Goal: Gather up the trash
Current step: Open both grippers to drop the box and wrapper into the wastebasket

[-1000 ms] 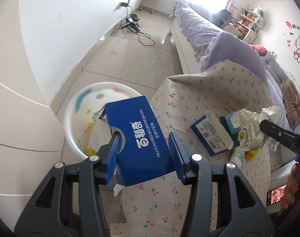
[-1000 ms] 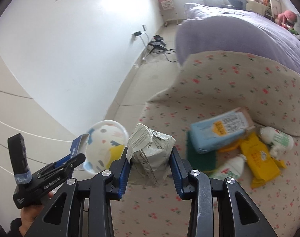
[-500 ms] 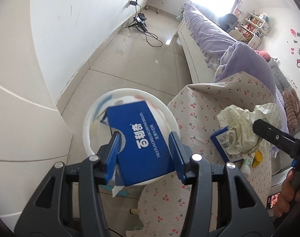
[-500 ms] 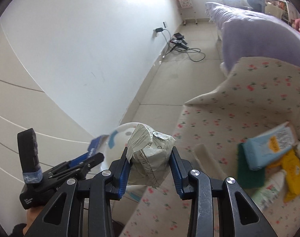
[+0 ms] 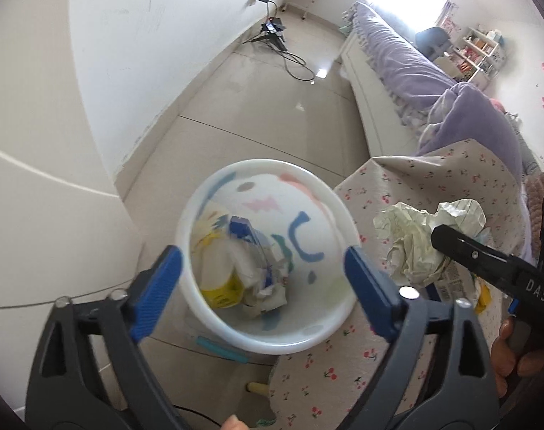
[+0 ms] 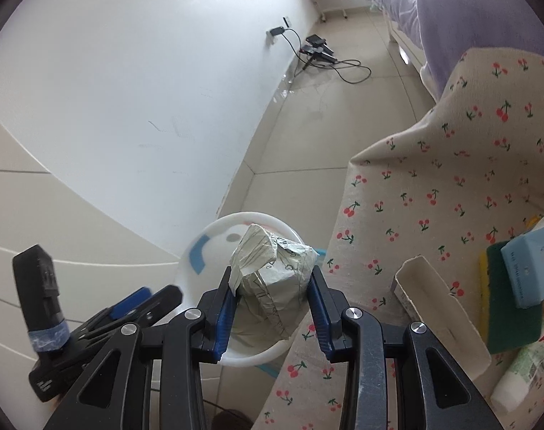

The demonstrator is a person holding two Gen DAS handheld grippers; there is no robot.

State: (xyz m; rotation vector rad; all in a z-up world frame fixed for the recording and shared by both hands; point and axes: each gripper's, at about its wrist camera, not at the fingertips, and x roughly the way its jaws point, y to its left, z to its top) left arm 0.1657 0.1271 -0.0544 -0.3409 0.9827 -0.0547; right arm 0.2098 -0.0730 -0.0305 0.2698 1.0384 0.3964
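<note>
A white trash bin (image 5: 347, 308) with pastel drawings stands on the floor beside the cherry-print table; it also shows in the right wrist view (image 6: 214, 236). My left gripper (image 5: 264, 286) is open and empty right above the bin's mouth. The blue biscuit box (image 5: 250, 240) lies inside among wrappers. My right gripper (image 6: 273, 311) is shut on a crumpled paper wad (image 6: 272, 272), held over the bin's near rim; the wad also shows in the left wrist view (image 5: 415, 240).
The cherry-print tablecloth (image 6: 451, 186) holds an open cardboard box (image 6: 436, 308), a light-blue pack (image 6: 533, 265) on a green sponge (image 6: 505, 315) and a white tube (image 6: 523, 369). A purple-covered bed (image 5: 408, 68) runs along the right. Cables (image 5: 289, 61) lie on the tiled floor by the wall.
My left gripper opened and let go of the blue box, which dropped into the bin. My right gripper carried the paper wad leftward from the table to over the bin.
</note>
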